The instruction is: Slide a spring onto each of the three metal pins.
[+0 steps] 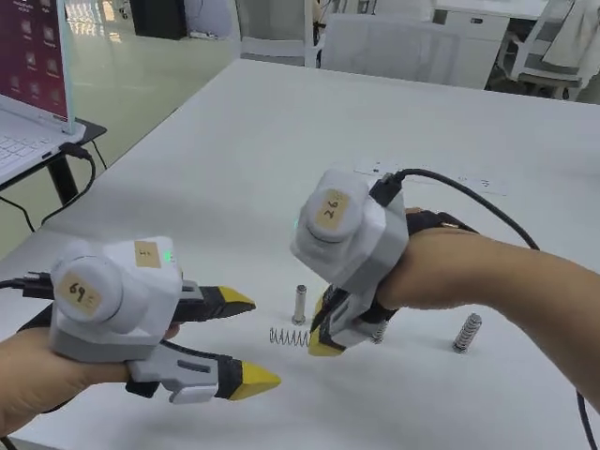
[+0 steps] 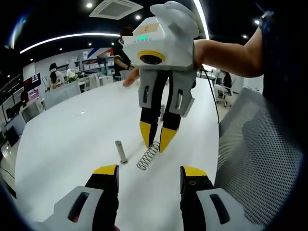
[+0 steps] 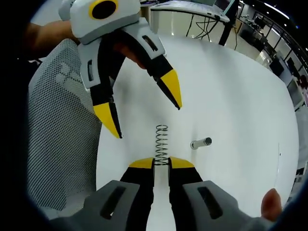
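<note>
My right gripper (image 3: 161, 162): narrow, nipping thin wire coil spring (image 3: 161, 139) by its end; tip upright, centre over bare metal pin (image 3: 201, 143); left gripper (image 2: 149, 169) wide.

A white table (image 1: 281, 122) is spread across most of the head view. Low in the centre a loose spring (image 1: 289, 336) is laid on its side, and a bare metal pin (image 1: 300, 305) is stood upright just above it. At lower right a pin wrapped in a spring (image 1: 466, 333) is stood, well apart from the bare one. A flat white label (image 1: 473, 181) is laid at centre right.
</note>
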The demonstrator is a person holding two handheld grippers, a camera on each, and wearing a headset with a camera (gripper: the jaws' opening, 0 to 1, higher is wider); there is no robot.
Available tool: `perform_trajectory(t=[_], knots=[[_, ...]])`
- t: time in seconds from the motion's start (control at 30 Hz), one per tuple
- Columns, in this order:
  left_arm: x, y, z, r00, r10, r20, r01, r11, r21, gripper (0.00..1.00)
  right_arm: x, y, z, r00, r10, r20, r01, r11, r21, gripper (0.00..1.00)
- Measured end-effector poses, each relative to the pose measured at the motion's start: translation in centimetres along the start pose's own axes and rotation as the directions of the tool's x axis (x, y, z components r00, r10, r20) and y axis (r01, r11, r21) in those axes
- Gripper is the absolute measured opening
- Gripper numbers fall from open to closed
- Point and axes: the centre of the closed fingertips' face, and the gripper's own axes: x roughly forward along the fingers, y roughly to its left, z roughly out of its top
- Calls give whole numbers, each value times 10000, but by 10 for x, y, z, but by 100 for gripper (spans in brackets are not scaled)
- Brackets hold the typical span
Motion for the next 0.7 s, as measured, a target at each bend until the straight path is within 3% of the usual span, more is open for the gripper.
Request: perform_trajectory(t=[0.33, 0.7], knots=[[3, -9, 15, 9989, -371, 302, 365, 9991, 220, 38, -22, 12, -2, 10000, 53, 31, -53, 9999, -155, 8], [4, -21, 27, 9947, -880, 535, 849, 9947, 578, 25, -30, 22, -1, 9999, 155, -58, -158, 9989, -432, 8]])
